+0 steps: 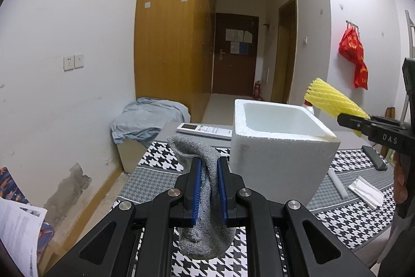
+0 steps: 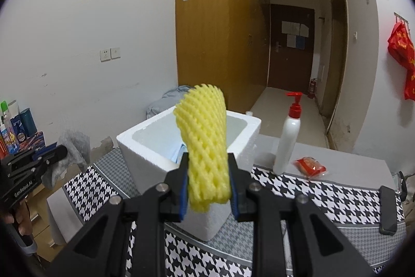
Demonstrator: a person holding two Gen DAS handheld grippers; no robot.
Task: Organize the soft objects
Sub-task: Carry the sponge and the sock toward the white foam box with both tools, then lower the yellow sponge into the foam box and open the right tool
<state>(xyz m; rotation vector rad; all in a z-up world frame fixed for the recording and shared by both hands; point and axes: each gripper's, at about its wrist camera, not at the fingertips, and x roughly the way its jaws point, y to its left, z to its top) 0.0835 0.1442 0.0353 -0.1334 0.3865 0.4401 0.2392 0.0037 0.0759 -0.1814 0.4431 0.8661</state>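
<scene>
Above the foam box (image 2: 145,144), right gripper (image 2: 208,188) clamps the yellow foam net (image 2: 205,144) and left gripper (image 1: 208,188) clamps the grey sock (image 1: 207,199); next, I judge, release both inside

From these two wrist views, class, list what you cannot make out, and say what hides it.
- Left wrist view: the inside bottom of the foam box, hidden by its own wall.
- Right wrist view: the bluish item in the box, mostly behind the yellow foam net.
- Left wrist view: the papers on the far door, too small to read.
</scene>
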